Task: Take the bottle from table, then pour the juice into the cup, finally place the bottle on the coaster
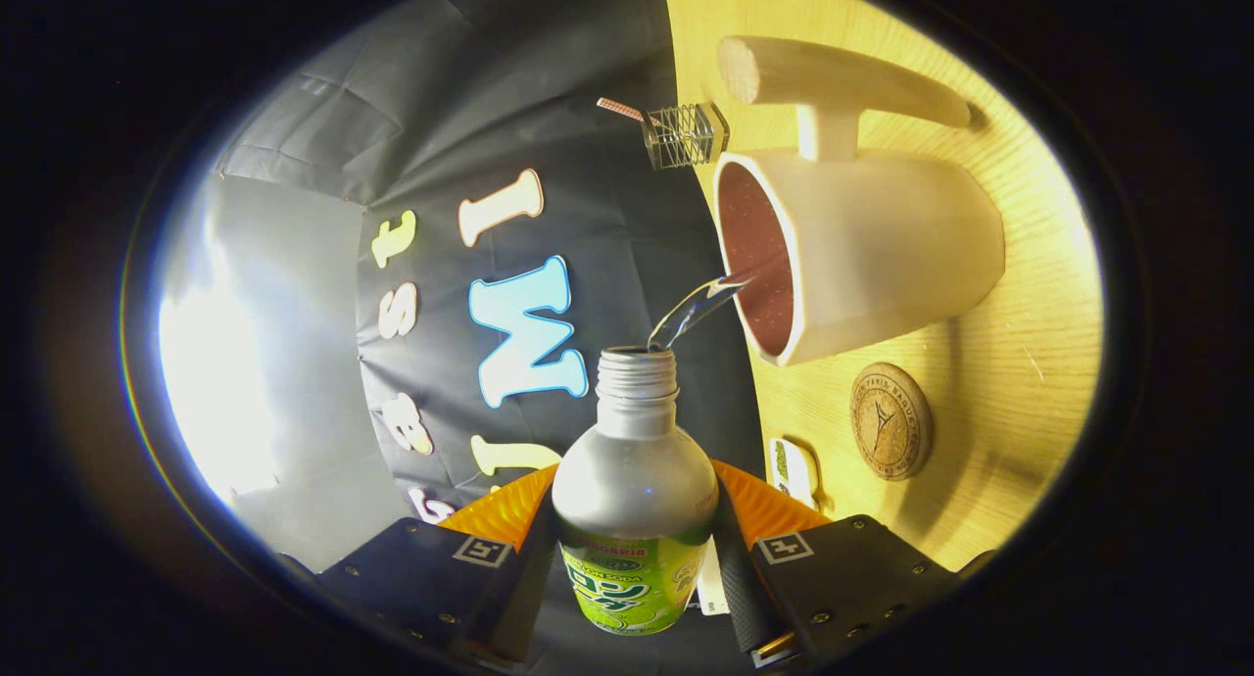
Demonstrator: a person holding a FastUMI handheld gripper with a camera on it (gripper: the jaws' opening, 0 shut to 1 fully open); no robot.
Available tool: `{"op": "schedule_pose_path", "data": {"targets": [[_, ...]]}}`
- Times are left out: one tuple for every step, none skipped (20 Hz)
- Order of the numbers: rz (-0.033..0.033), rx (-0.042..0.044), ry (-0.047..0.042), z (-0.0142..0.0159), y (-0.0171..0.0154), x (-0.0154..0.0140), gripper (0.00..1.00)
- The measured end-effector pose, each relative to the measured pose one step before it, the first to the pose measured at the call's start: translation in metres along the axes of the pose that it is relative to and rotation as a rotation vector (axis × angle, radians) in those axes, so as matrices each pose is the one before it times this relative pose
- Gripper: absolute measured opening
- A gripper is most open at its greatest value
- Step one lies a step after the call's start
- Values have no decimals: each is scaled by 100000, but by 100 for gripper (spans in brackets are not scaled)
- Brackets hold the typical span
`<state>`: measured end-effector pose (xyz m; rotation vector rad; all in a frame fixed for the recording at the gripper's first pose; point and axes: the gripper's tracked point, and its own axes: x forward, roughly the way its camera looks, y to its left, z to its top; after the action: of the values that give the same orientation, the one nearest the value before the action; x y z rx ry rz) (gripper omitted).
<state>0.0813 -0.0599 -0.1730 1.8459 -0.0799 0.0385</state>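
Pour step in hand. Bottle (635, 519) is gripped between both fingers of the tongs (635, 568), tipped toward the cup (862, 255) just ahead; a stream (698, 309) is seen entering it. Next: bottle righted, then set on the coaster (891, 421) beside the cup on the worktop (1029, 362).

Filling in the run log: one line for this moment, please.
phase: pouring | gripper: shut on bottle | stream entering cup | coaster: bare, beside cup
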Motion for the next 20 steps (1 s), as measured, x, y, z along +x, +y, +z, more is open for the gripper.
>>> {"op": "schedule_pose_path", "data": {"targets": [[80, 431, -20, -80, -3, 174, 76], [370, 396, -40, -138, 180, -38, 76], [388, 255, -34, -42, 223, 22, 76], [360, 178, 43, -40, 250, 45, 76], [165, 272, -42, 19, 23, 40, 76], [-112, 541, 225, -72, -1, 146, 76], [-215, 753, 66, -43, -114, 59, 76], [-357, 984, -96, -103, -104, -119, 76], [-105, 941, -134, -101, -239, 67, 76], [80, 891, -81, 60, 44, -100, 76], [-60, 616, -19, 196, -175, -289, 76], [-81, 323, 9, -110, 9, -159, 76], [51, 376, -307, 78, 100, -50, 76], [119, 502, -221, -78, 275, 1, 75], [55, 553, -309, 8, 55, 25, 76], [122, 625, -265, 56, 72, 63, 76], [15, 760, -237, -78, 54, 9, 76], [67, 826, -227, -27, 82, 60, 76], [212, 896, -70, -88, 108, 59, 76], [105, 877, -73, 46, 147, -108, 76]]}}
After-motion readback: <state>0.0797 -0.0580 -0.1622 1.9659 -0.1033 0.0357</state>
